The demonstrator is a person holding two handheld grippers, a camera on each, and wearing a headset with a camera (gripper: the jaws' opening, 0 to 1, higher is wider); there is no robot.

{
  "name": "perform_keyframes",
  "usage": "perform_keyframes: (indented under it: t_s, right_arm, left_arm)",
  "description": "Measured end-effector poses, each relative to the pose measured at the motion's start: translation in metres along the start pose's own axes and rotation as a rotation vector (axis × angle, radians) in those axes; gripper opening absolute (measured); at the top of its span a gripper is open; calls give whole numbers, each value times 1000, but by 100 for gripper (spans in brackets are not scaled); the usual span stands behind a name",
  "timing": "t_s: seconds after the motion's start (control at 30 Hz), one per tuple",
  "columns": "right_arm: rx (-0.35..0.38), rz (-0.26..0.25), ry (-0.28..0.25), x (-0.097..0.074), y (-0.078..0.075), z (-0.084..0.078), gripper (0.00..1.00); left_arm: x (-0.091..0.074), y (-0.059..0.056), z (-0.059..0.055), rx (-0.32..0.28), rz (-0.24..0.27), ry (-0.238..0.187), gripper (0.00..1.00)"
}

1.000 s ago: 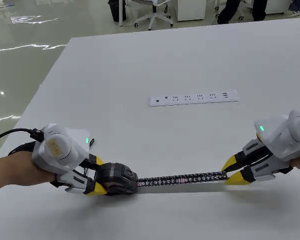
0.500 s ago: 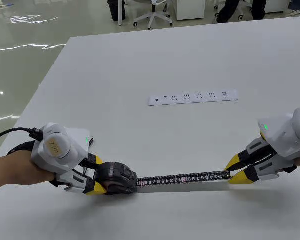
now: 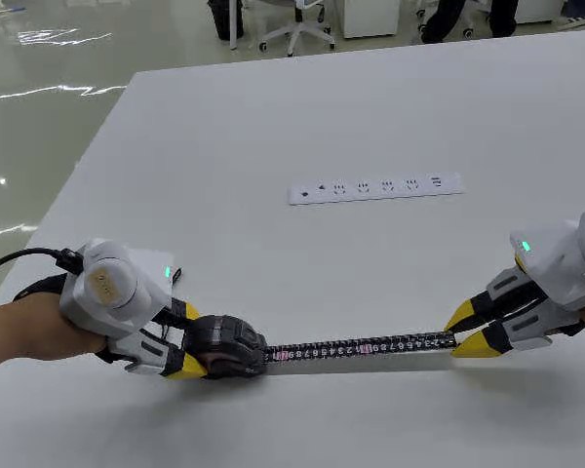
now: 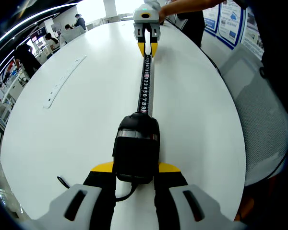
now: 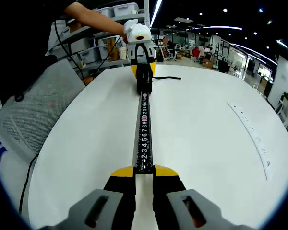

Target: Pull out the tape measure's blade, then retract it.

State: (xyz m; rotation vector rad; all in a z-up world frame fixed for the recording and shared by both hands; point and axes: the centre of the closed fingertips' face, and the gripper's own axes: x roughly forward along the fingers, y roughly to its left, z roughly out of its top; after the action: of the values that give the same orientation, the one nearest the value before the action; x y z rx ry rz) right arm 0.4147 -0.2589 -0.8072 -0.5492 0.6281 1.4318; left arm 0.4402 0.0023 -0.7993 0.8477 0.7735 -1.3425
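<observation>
Table (image 3: 273,117): strip (image 3: 375,187) lying mid-top, well apart from work. L gripper (image 3: 191,341): jaws being squeezed on case (image 3: 229,346), near-left on table. R gripper (image 3: 465,331): jaws being pinched on blade (image 3: 361,347) tip; blade being held out straight btwn both, along table.

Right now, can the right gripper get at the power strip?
Probably not yet: the right gripper is shut on the blade. Only bare table lies between it and the power strip, so the way is free once it lets go.
</observation>
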Motion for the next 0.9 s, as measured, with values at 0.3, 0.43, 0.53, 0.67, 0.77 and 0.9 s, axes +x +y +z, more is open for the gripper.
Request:
perform_keyframes:
  t_s: [0.3,0.43,0.53,0.67,0.77,0.9]
  right_arm:
    - [3,-3,5,-3,-1,-3,11]
    - [7,-5,5,-5,-1,-5,11]
    - [8,-8,8,-7,-1,-6,11]
    - [13,-14,9,-8,-2,-9,11]
    - [17,-17,11,-8,-1,-10,11]
    - [20,-14,20,-6,0,-12,11]
  left_arm:
    - [0,0,0,0,-1,2,25]
    - [0,1,0,1,-1,3,25]
    - [1,1,0,0,-2,3,25]
    - [1,2,0,0,-2,4,25]
    - [1,2,0,-1,0,5,25]
    - [2,1,1,2,1,9,25]
